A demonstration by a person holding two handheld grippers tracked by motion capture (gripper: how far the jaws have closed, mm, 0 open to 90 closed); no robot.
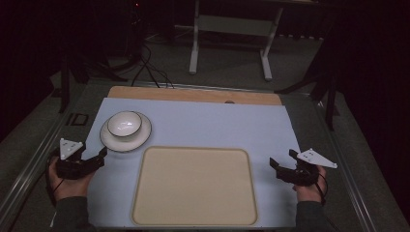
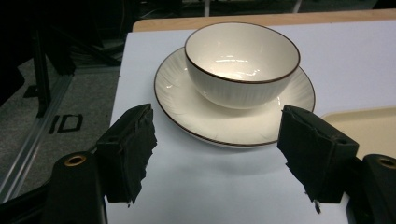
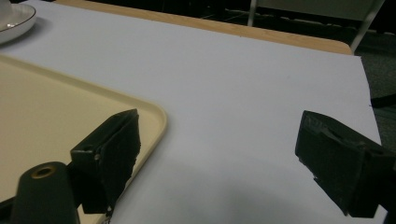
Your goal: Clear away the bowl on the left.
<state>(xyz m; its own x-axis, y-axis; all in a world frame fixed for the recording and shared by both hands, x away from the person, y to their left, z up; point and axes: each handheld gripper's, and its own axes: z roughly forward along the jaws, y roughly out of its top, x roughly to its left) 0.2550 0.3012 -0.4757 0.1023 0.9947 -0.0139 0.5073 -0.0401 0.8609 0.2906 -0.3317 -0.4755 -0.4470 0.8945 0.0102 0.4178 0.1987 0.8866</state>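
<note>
Both grippers wide open & empty, left gripper [image 1: 102, 155] aimed at bowl [image 1: 124, 123] sitting on plate [image 1: 125, 131] just beyond tray [image 1: 194, 186], right gripper [image 1: 283, 160] idle; approach level, w/ jaws straddling bowl's rim before squeezing.

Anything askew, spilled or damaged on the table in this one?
Nothing stands out. The bowl sits upright and empty on its plate, the tray lies flat and bare on the white mat, and the left gripper and right gripper hover open beside it.
</note>
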